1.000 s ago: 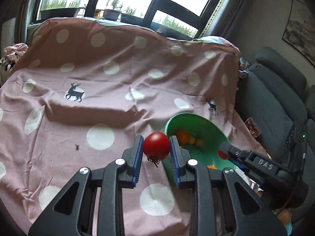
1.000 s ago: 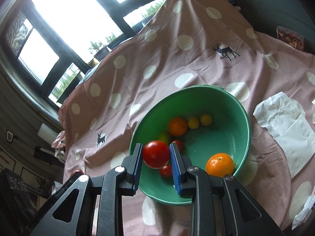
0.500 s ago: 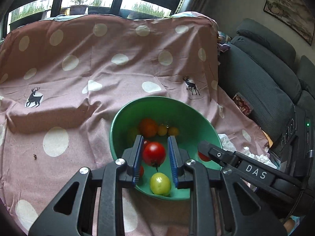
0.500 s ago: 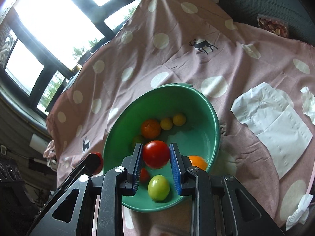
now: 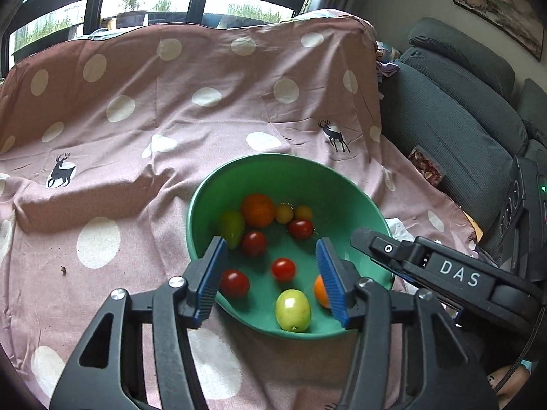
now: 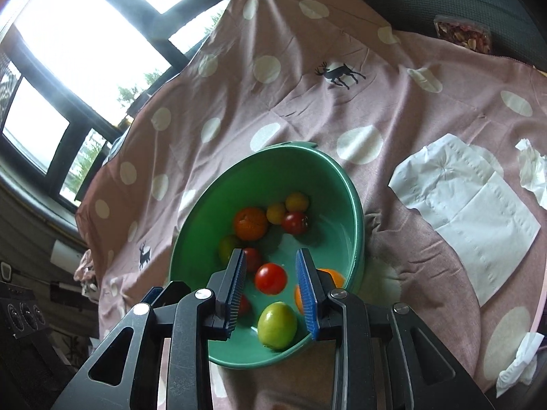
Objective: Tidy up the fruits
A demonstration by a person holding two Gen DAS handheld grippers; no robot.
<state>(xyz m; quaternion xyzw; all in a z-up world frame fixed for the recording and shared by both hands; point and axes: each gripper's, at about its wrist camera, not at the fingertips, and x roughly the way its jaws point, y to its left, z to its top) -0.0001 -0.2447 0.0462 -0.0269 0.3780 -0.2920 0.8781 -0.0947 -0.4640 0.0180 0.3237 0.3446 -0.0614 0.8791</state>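
A green bowl [image 5: 352, 191] sits on the pink spotted cloth and holds several fruits: red tomatoes [image 5: 283, 269], an orange [image 5: 258, 210], small yellow fruits [image 5: 284, 213] and a green fruit [image 5: 293, 310]. My left gripper [image 5: 271, 282] is open and empty above the bowl's near side. My right gripper [image 6: 272, 288] is open above the same bowl [image 6: 354, 198], with a red tomato [image 6: 270, 278] lying loose in the bowl between its fingers. The right gripper's body shows in the left wrist view [image 5: 444, 270].
The pink cloth [image 5: 154, 109] covers the surface, with windows behind. A grey sofa [image 5: 454, 102] stands at the right. White paper napkins [image 6: 468, 205] lie on the cloth right of the bowl. A snack packet [image 6: 461, 32] lies by the sofa.
Both grippers opened. Each had held a red tomato over the bowl; both tomatoes now lie in the bowl.
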